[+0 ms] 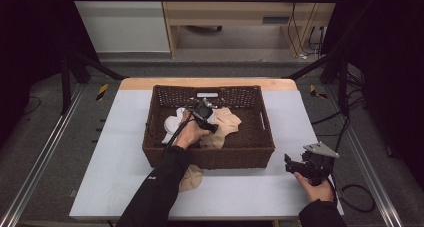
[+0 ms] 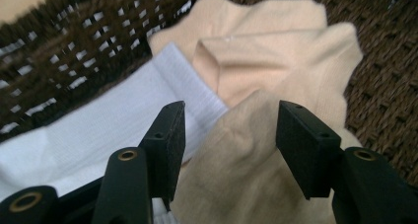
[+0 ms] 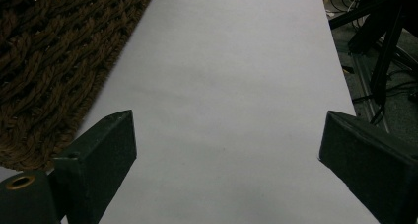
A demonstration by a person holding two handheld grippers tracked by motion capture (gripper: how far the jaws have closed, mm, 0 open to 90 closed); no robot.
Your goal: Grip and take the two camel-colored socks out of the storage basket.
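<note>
Near you, a beige sock (image 1: 191, 177) lies on the desk (image 1: 120, 152). Your left hand-held gripper (image 2: 229, 123), jaws apart over socks in the basket (image 1: 209, 157), seems mid-sorting; your right hand-held gripper (image 3: 224, 150) idles apart. Fetch it next.

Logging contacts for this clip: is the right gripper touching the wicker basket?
Apart. In the high view the right gripper sits off the basket's near right corner with bare table between them; the right gripper view shows its open jaws over bare tabletop.

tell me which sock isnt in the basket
The beige sock lying on the table against the basket's near wall, beside the person's left sleeve. The white and other beige socks lie inside.
</note>
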